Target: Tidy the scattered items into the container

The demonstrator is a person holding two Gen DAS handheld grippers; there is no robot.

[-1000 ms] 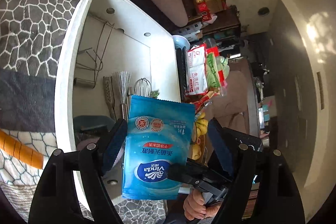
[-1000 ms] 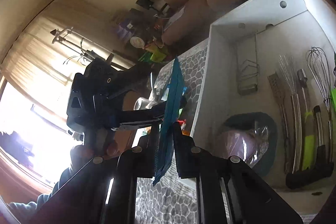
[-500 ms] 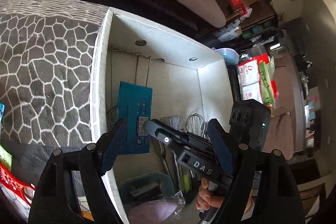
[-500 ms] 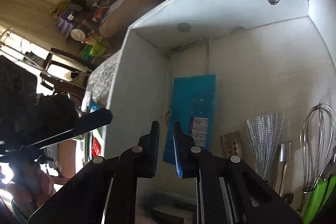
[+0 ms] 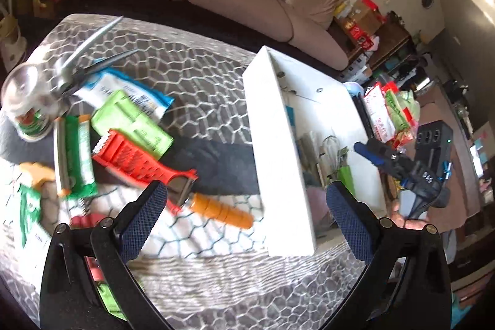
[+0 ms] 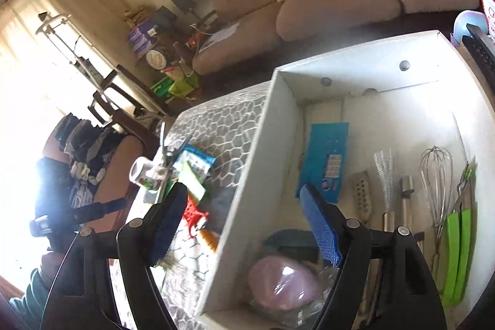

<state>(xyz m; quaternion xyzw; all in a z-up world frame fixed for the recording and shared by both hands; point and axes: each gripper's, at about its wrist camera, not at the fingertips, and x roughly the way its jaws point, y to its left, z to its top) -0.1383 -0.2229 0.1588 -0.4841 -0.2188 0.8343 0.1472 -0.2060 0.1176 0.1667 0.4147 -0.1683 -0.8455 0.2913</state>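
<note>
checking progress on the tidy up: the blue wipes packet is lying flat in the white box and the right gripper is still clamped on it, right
Not quite. The blue wipes packet does lie flat in the white box, but the right gripper is not clamped on it: its jaws are opening with nothing between them, and the packet lies clear beyond the fingertips. The right wrist view shows this.

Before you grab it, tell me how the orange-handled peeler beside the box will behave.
The orange-handled peeler would probably be stiff and light: it looks like slim moulded plastic. Its round ribbed handle may roll on the patterned cloth if nudged, though the ribs should give grip. Its head lies under the red grater, which may shift.
</note>
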